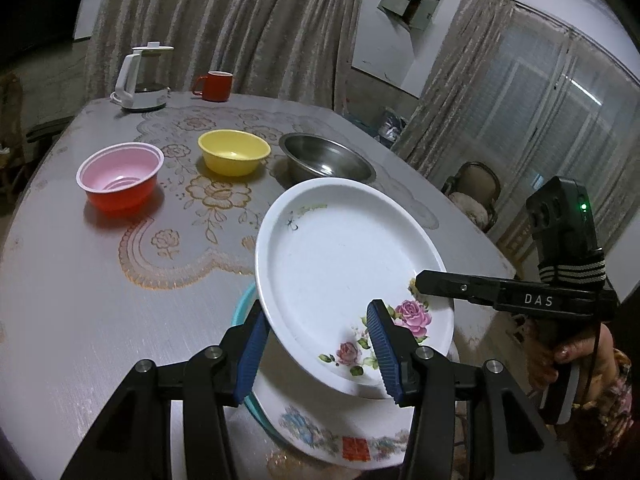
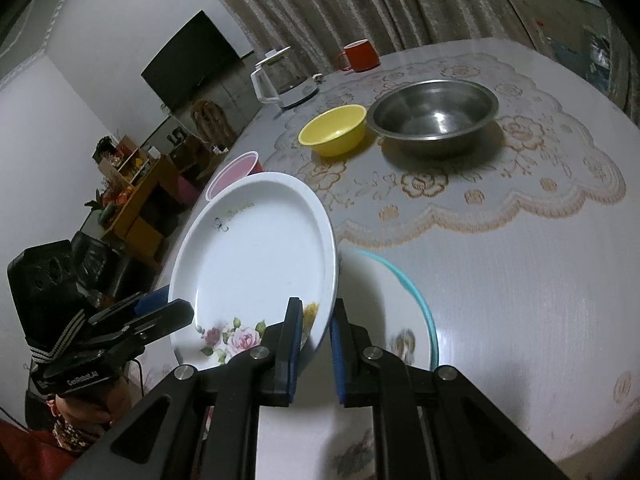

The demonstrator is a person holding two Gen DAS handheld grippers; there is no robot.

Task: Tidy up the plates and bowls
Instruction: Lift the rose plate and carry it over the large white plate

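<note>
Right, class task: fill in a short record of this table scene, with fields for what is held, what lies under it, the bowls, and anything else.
Held: rose plate, tilted
Right tongs: shut on its rim
Left tongs: around its rim; grip unclear
Below: teal-rimmed plate, flat on the table
Bowls: pink bowl, yellow bowl, steel bowl; apart, unstacked
Far edge: kettle, red mug

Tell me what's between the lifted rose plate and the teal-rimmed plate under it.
Nothing visible. The rose plate hangs tilted above the teal-rimmed plate, straddled by both the left gripper and the right gripper. The bowls sit farther back.
</note>
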